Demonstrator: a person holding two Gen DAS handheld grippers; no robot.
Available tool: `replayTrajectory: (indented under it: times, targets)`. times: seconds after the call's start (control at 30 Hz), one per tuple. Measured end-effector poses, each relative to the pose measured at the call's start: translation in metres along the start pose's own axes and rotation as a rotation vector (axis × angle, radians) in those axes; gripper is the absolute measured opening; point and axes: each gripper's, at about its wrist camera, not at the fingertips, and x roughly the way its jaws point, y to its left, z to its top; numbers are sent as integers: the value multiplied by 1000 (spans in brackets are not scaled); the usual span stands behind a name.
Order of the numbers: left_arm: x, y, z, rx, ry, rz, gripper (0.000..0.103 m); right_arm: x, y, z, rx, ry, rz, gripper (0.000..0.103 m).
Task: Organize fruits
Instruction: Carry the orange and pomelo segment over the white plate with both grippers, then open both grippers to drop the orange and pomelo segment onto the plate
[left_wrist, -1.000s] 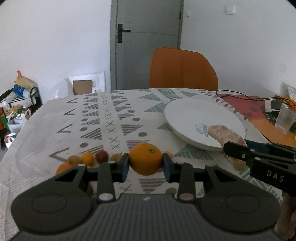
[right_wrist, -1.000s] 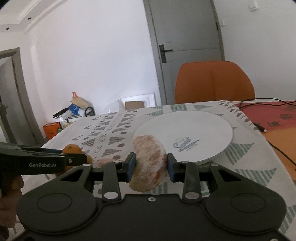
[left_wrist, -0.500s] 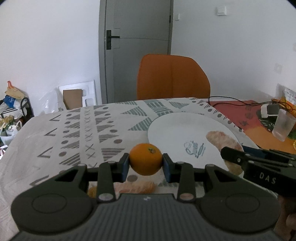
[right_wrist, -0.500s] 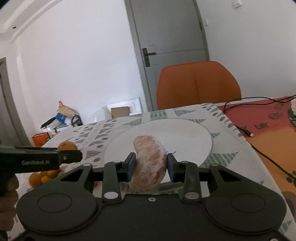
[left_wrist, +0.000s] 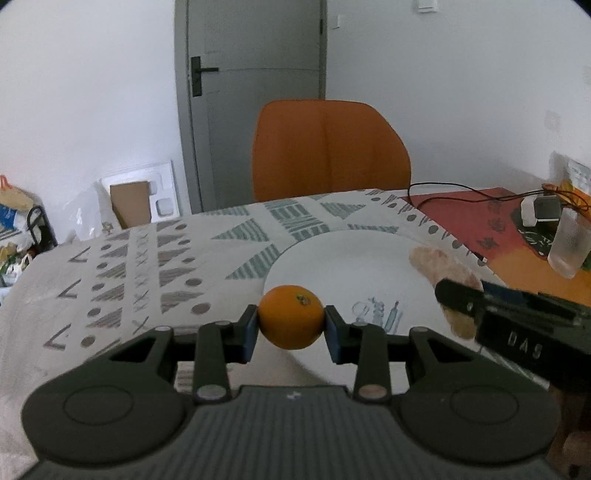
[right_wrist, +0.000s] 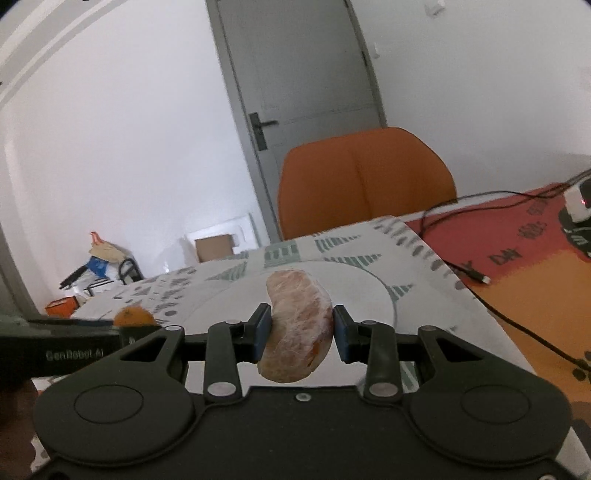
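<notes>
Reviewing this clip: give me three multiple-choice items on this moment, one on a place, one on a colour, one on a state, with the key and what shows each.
1. Where is the white plate?
A. On the patterned tablecloth
B. On the chair seat
C. On the floor

2. What colour is the chair behind the table?
A. Blue
B. Orange
C. Black

3. How does the right gripper stand?
A. Open and empty
B. Shut on a glass
C. Shut on the peeled citrus piece

Key: 1 A, the plate lies on the tablecloth; 2 B, its backrest is orange in both views; 3 C, both pads press the peeled citrus piece.
</notes>
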Motion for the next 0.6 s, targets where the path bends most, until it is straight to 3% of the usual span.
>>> replayTrajectory:
  times: [0.17, 0.6]
  targets:
    - [10, -8, 4, -9, 6, -8, 36, -11, 1, 2, -13, -56, 9, 46]
    - [9, -8, 10, -36, -8, 23, 40, -9, -1, -3, 14, -11, 24, 51]
